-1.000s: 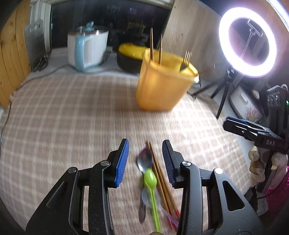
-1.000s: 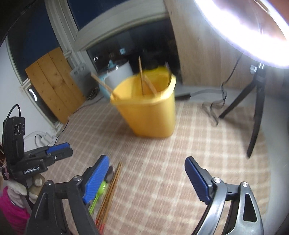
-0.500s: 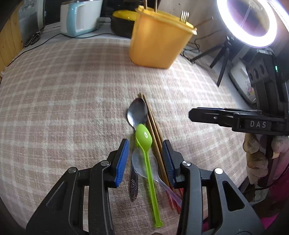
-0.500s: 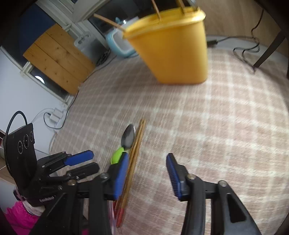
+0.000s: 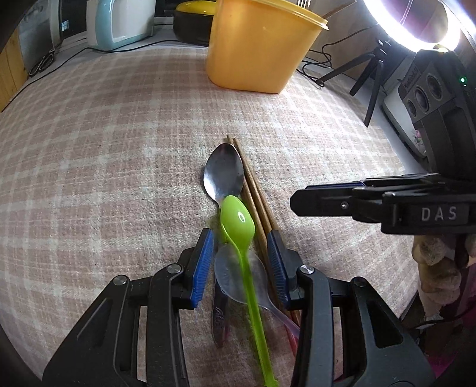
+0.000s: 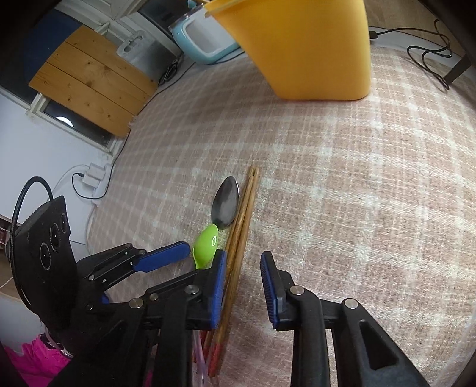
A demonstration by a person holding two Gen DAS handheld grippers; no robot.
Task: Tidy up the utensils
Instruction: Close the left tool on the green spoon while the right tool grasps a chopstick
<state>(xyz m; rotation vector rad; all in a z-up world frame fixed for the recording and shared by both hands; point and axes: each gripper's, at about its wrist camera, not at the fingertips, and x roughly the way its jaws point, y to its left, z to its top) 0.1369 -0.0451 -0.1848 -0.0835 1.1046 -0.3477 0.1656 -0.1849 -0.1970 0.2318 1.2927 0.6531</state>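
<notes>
A metal spoon (image 5: 223, 175) (image 6: 226, 205), a green plastic spoon (image 5: 238, 223) (image 6: 205, 245), a clear plastic spoon (image 5: 235, 279) and a pair of wooden chopsticks (image 5: 253, 184) (image 6: 244, 226) lie side by side on the checked cloth. My left gripper (image 5: 240, 262) (image 6: 160, 256) is low over them, open, with the green and clear spoons between its blue pads, neither pad pressing. My right gripper (image 6: 244, 282) (image 5: 327, 202) straddles the chopsticks and its jaws are closing; the chopsticks lie by the left pad with a gap to the right one. The yellow container (image 5: 255, 50) (image 6: 312, 50) stands farther back and holds utensils.
A light-blue and white kettle (image 5: 119, 23) (image 6: 205, 38) and a black and yellow pot (image 5: 193, 18) stand behind the cloth. A ring light (image 5: 416, 29) on a tripod (image 5: 366, 80) is at the right, with cables (image 6: 428, 56). Scissors (image 5: 41, 62) lie far left.
Both grippers have come down and tilted onto the row of utensils. The right jaws have narrowed from wide apart to close around the chopsticks. The left jaws kept the same gap.
</notes>
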